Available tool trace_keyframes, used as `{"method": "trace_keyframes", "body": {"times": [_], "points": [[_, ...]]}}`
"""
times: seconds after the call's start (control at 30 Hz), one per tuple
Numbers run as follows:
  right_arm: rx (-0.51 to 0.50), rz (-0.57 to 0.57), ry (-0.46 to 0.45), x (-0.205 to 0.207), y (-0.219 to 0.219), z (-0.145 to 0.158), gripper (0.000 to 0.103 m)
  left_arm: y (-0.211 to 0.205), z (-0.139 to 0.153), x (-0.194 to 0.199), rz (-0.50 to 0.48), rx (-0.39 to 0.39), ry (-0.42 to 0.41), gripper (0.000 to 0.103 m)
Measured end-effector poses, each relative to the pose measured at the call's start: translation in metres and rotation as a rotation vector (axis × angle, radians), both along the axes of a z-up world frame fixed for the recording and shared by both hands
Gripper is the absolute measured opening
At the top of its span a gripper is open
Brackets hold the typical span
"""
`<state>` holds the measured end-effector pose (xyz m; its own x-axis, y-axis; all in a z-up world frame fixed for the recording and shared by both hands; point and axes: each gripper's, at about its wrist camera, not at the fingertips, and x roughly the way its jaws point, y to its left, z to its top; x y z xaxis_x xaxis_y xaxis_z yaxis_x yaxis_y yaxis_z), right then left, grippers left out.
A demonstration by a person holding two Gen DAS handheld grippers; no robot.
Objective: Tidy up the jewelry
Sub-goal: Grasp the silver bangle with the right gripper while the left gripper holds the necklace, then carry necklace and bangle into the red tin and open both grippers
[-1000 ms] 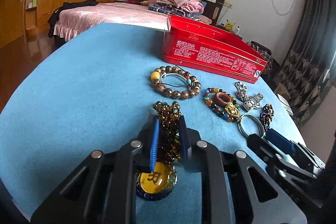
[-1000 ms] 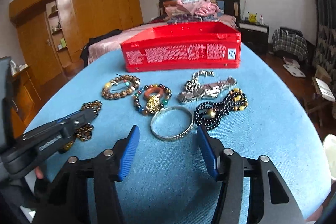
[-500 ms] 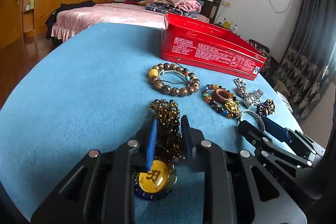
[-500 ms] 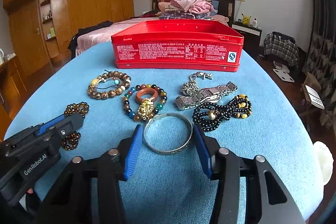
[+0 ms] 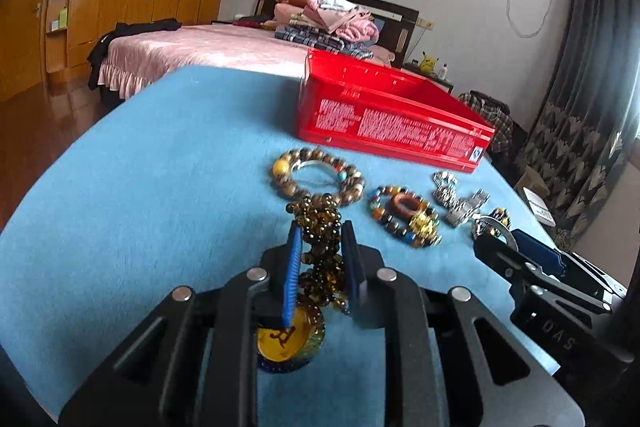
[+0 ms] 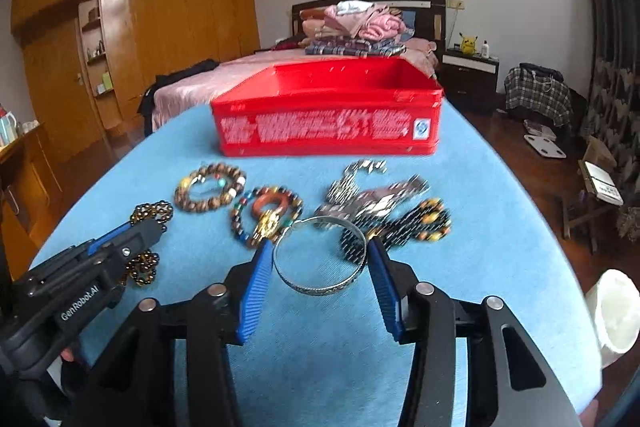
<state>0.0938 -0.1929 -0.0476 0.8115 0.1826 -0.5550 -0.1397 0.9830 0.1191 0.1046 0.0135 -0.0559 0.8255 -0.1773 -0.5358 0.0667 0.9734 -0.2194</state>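
**Currently: Both Grippers Engaged at Jewelry, Red Box Open**

**Left gripper.** In the left wrist view, the left gripper occupies the lower centre of the frame. Its fingers are clenched on the amber bead strand, which rises between the blue pads. A round yellow pendant hangs below the fingers, over the blue tablecloth.

**Right gripper.** In the right wrist view, the right gripper sits at lower centre. Its jaws are spread, with the silver bangle between the two blue pads. The bangle is tilted, its far edge raised. Whether the pads touch the bangle cannot be determined; motion blur obscures the contact.

**Remaining items.** All lie on the tablecloth in the middle band of the frame:
- Brown wooden bead bracelet, centre left.
- Multicolour bead bracelet with an orange ring inside it, centre.
- Silver metal watch band, centre right.
- Black bead strand, just beside the bangle, on its right.

**Container.** The red box stands open above centre, beyond the jewelry, apart from every piece.
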Motion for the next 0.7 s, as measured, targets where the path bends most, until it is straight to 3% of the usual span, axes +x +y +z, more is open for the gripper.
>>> {"method": "trace_keyframes", "body": {"times": [0.37,0.7], "points": [[0.0,-0.007,-0.069,0.033,-0.022,0.051,0.048,-0.007,0.05,0.019,-0.015,-0.019,-0.094,0.018],[0.026,-0.022,-0.109,0.105,-0.033,0.082,0.048,-0.027,0.105,0.088,-0.044,-0.05,-0.177,0.018]]}}
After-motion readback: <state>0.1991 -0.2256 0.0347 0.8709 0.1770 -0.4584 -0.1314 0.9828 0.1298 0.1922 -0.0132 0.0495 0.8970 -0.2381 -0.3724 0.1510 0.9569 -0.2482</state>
